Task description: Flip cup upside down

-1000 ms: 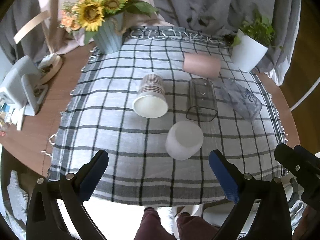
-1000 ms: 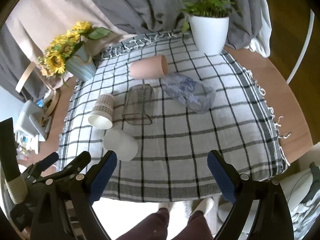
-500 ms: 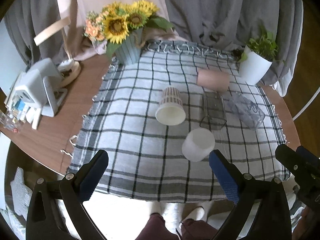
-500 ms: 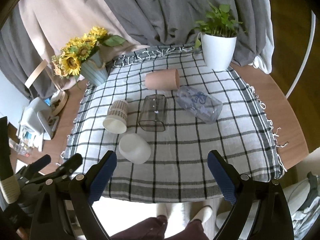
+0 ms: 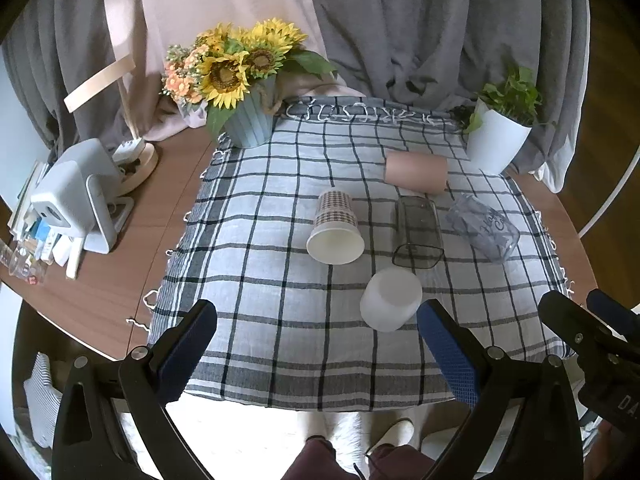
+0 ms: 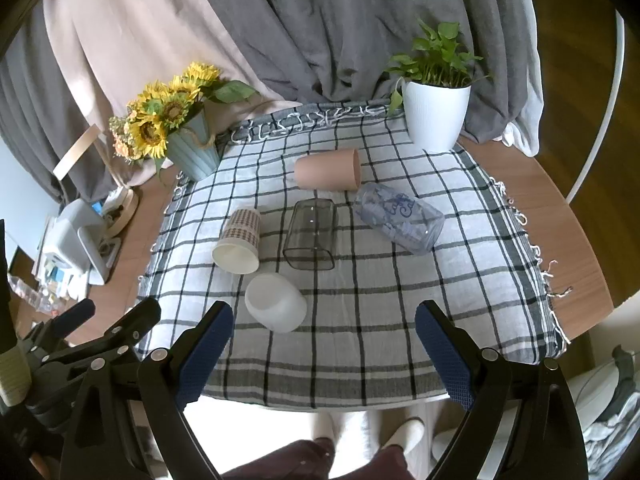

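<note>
Several cups sit on a checked cloth (image 5: 256,264) (image 6: 400,304). A white cup (image 5: 391,299) (image 6: 275,302) stands upside down nearest me. A plaid paper cup (image 5: 335,227) (image 6: 239,241), a clear dark glass (image 5: 417,232) (image 6: 311,233), a pink cup (image 5: 416,171) (image 6: 328,169) and a clear printed glass (image 5: 482,225) (image 6: 399,217) lie on their sides. My left gripper (image 5: 316,352) and right gripper (image 6: 323,352) are open and empty, held back above the table's near edge.
A sunflower pot (image 5: 248,120) (image 6: 192,148) stands at the cloth's back left, a white plant pot (image 5: 498,142) (image 6: 436,114) at the back right. Small devices and clutter (image 5: 76,204) lie on the wooden table at left. Grey curtains hang behind.
Both grippers have pulled back and up from the table, so the cups look smaller and farther. The cups have not moved.
</note>
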`<state>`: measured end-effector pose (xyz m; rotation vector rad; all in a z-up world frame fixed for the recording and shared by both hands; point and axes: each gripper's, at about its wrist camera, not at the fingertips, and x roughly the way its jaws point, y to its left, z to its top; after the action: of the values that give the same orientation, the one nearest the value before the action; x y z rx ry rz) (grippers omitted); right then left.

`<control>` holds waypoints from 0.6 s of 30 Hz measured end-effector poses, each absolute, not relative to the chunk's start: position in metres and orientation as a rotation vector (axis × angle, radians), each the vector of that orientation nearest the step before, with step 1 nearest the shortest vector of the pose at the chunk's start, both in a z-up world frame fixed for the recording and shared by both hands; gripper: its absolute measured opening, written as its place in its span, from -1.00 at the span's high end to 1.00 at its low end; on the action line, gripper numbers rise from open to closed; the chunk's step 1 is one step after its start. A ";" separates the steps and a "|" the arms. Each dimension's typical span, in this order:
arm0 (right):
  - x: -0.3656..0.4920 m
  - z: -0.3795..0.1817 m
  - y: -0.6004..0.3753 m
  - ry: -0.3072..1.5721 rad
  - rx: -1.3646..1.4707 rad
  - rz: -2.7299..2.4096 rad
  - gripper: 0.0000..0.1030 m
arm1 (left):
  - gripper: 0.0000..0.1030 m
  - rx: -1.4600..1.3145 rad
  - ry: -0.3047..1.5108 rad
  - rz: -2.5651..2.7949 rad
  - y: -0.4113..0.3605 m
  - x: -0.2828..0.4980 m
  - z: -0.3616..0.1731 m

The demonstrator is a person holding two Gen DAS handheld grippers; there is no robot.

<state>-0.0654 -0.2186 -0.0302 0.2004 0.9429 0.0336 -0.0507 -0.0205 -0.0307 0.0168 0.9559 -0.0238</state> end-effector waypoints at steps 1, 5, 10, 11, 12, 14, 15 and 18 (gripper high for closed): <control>-0.065 -0.030 -0.219 0.944 0.200 0.033 -0.80 | -0.99 0.017 0.956 -0.023 -0.020 -0.050 -0.031; -0.065 -0.030 -0.219 0.943 0.200 0.033 -0.80 | -0.99 0.015 0.959 -0.026 -0.020 -0.050 -0.031; -0.066 -0.030 -0.218 0.943 0.199 0.033 -0.80 | -0.99 0.016 0.957 -0.022 -0.020 -0.050 -0.031; -0.065 -0.030 -0.218 0.944 0.200 0.033 -0.80 | -0.99 0.017 0.958 -0.022 -0.020 -0.050 -0.031; -0.065 -0.030 -0.218 0.943 0.200 0.032 -0.80 | -0.99 0.018 0.959 -0.023 -0.020 -0.050 -0.031; -0.065 -0.030 -0.217 0.945 0.201 0.031 -0.80 | -0.99 0.016 0.960 -0.023 -0.020 -0.050 -0.032; -0.066 -0.031 -0.217 0.945 0.200 0.031 -0.80 | -0.99 0.016 0.963 -0.023 -0.020 -0.049 -0.032; -0.066 -0.031 -0.217 0.947 0.199 0.031 -0.80 | -0.99 0.014 0.968 -0.023 -0.020 -0.049 -0.033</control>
<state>-0.0665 -0.2169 -0.0312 0.1994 0.9469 0.0305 -0.0494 -0.0203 -0.0329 0.0142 0.9680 -0.0230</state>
